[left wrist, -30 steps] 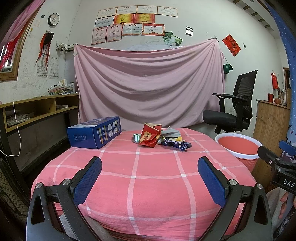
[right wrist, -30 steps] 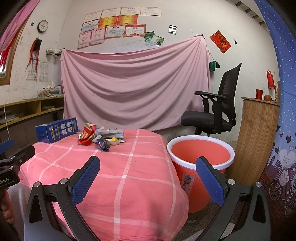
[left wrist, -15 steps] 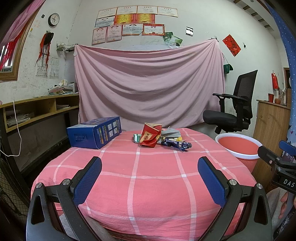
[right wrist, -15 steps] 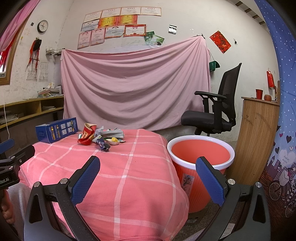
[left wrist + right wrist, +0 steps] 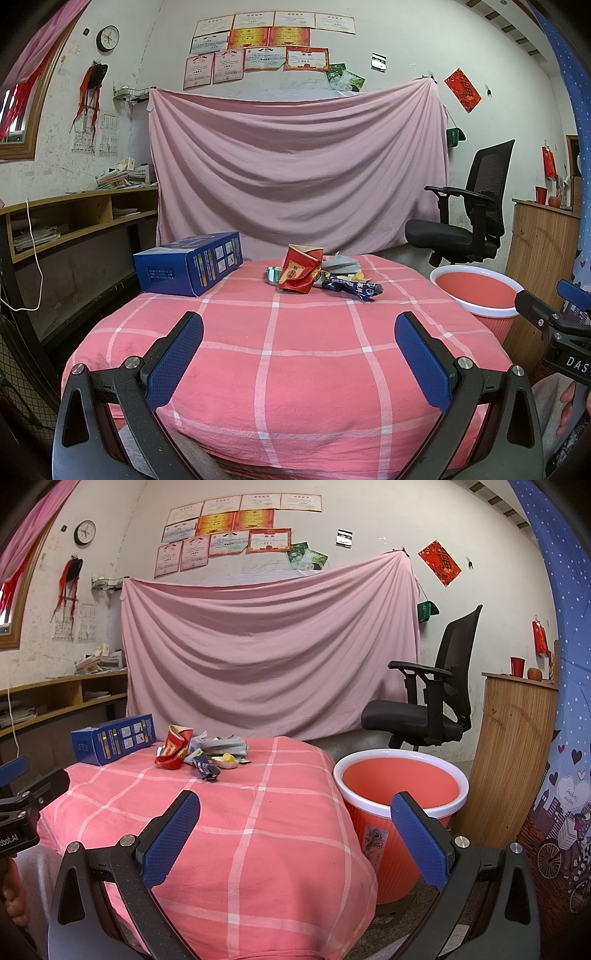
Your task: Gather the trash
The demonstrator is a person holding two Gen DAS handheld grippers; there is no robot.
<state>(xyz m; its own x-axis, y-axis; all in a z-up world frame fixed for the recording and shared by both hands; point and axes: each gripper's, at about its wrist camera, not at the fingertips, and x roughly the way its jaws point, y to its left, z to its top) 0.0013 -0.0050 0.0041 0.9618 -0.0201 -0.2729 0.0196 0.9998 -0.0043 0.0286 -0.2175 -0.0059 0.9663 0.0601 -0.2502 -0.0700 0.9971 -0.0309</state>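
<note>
Right now both tools wait at the near edge of the bench (image 5: 295, 354), which has a pink checked cloth on it. The left hand-held gripper (image 5: 298, 363) has its blue fingers wide apart with nothing between them. The right hand-held gripper (image 5: 295, 843) is wide apart and empty too.

The trash pile (image 5: 321, 275) sits at the far side of the bench, just beside the blue box (image 5: 188, 264). In the pile are a crushed red carton (image 5: 300, 271), a dark blue wrapper (image 5: 352, 288) and some grey paper. There may be a small yellow bit too, but it is too tiny to be sure.

The orange bin (image 5: 400, 797) stands on the floor, close to the right side of the bench.

No trash is picked up yet. A good way is to reach far across to the pile, aim for one piece like the red carton, put a finger on each side, and squeeze gently. Then carry it over the bin and let go.
</note>
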